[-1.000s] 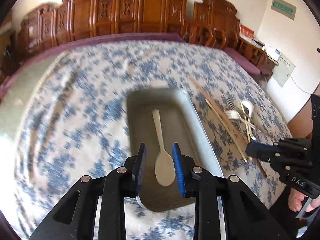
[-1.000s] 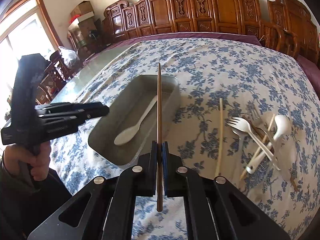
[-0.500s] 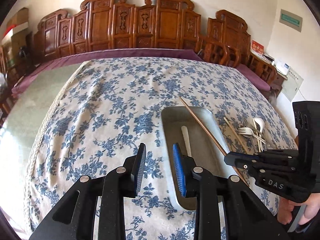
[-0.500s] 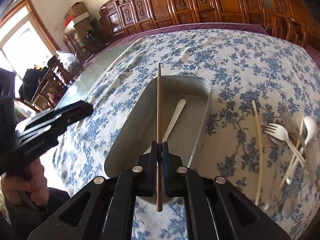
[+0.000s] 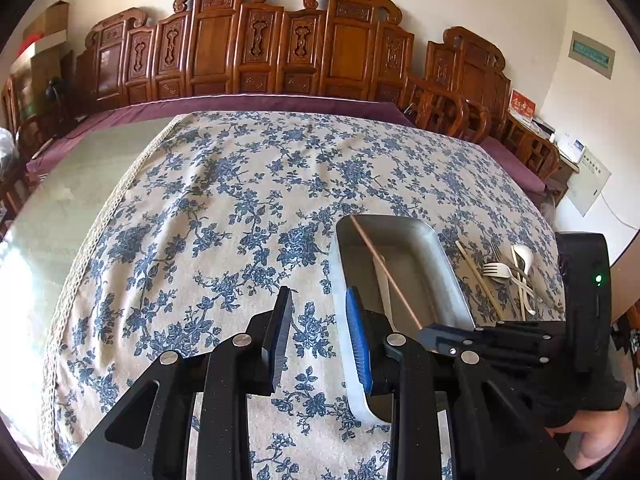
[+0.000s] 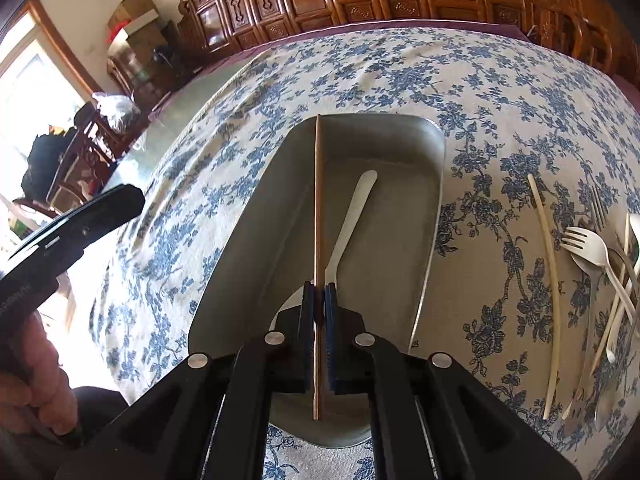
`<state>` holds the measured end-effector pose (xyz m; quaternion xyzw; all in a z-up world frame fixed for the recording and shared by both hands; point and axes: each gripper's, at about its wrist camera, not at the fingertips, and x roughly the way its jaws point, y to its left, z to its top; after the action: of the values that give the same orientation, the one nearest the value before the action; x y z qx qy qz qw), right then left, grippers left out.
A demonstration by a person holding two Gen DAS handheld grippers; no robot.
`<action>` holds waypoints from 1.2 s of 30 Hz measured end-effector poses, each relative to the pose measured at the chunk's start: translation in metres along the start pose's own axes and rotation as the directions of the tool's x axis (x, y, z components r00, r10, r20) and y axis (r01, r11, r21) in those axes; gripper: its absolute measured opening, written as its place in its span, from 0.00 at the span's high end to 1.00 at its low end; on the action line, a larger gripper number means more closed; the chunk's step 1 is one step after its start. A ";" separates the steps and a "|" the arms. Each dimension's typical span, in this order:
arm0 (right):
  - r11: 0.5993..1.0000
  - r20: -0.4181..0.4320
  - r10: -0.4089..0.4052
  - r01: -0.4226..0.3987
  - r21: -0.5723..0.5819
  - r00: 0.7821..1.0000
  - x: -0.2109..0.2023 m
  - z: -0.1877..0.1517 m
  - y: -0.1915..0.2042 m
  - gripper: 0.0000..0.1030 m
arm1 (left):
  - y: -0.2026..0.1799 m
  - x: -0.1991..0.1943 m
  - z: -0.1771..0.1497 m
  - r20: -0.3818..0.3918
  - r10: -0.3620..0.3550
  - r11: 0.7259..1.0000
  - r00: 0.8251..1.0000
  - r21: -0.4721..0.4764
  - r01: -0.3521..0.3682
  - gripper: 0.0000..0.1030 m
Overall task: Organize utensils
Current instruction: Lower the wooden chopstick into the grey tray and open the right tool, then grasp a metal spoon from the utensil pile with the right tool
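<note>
My right gripper (image 6: 319, 296) is shut on a brown chopstick (image 6: 318, 200) and holds it lengthwise over the grey metal tray (image 6: 434, 216). A white spoon (image 6: 352, 216) lies inside that tray, just right of the chopstick. In the left wrist view the same tray (image 5: 448, 268) sits to the right, with the right gripper (image 5: 426, 334) and chopstick (image 5: 384, 270) over it. My left gripper (image 5: 318, 322) hovers open over the tablecloth beside the tray's left rim, with nothing between its fingers.
A pale chopstick (image 6: 550, 280) lies on the blue-flowered tablecloth (image 6: 500, 92) right of the tray. Further right is a pile of white forks and spoons (image 6: 604, 272). Carved wooden chairs (image 5: 280, 44) line the far side. A hand (image 6: 32, 380) grips the left tool.
My left gripper drew back to the left, off the tray and over the cloth. My right gripper carried the chopstick leftward and down over the tray.
</note>
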<state>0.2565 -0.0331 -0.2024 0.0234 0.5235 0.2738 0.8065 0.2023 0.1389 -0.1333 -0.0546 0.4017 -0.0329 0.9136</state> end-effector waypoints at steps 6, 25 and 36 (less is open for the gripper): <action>0.999 0.014 0.020 -0.019 -0.039 1.000 -0.004 -0.007 0.002 0.92 | -0.005 0.001 0.000 0.001 -0.001 1.000 1.000 0.007 0.001 0.75; 0.978 0.193 -0.199 0.208 -0.028 0.961 -0.130 -0.055 -0.130 0.88 | -0.067 0.004 -0.004 0.004 -0.048 0.995 0.999 0.085 0.047 0.60; 0.960 0.149 -0.281 0.276 0.053 0.948 -0.122 -0.077 -0.185 0.81 | -0.118 0.016 -0.018 -0.007 -0.064 0.989 0.998 0.133 0.065 0.59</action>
<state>0.2310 -0.2661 -0.1959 -0.0166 0.4616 0.1464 0.8748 0.1978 0.0193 -0.1423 -0.0066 0.3977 -0.0891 0.9131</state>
